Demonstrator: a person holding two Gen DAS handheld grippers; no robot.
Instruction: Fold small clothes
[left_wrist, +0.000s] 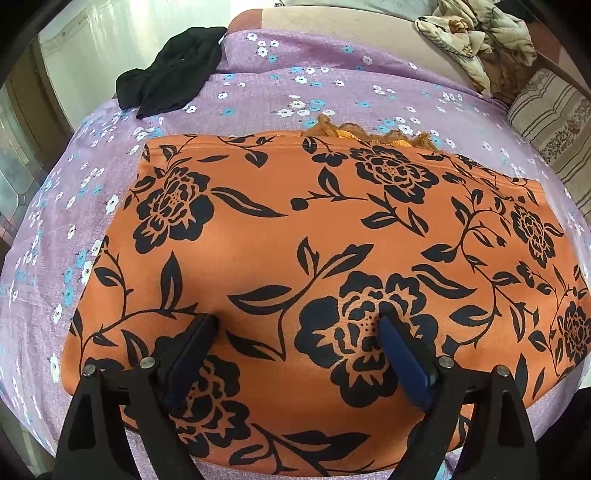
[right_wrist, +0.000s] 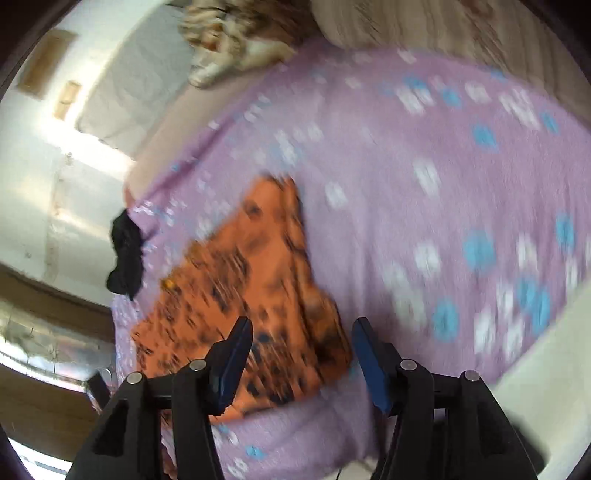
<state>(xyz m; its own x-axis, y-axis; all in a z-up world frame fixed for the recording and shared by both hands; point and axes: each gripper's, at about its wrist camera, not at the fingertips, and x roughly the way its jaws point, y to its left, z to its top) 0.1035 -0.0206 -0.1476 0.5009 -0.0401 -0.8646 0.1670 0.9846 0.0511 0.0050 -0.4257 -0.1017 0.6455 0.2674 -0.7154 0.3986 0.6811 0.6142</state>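
An orange garment with black flowers (left_wrist: 295, 236) lies flat and folded on the purple flowered bedsheet (left_wrist: 314, 85). My left gripper (left_wrist: 299, 319) is open, its two fingertips resting on or just above the near middle of the garment. In the blurred right wrist view the same garment (right_wrist: 236, 280) lies to the left on the sheet (right_wrist: 424, 184). My right gripper (right_wrist: 303, 325) is open and empty, hovering over the garment's near right corner.
A black garment (left_wrist: 170, 74) lies at the far left edge of the bed and shows in the right wrist view (right_wrist: 125, 254) too. A crumpled pale cloth (left_wrist: 476, 40) and a striped pillow (left_wrist: 554, 125) sit at the far right.
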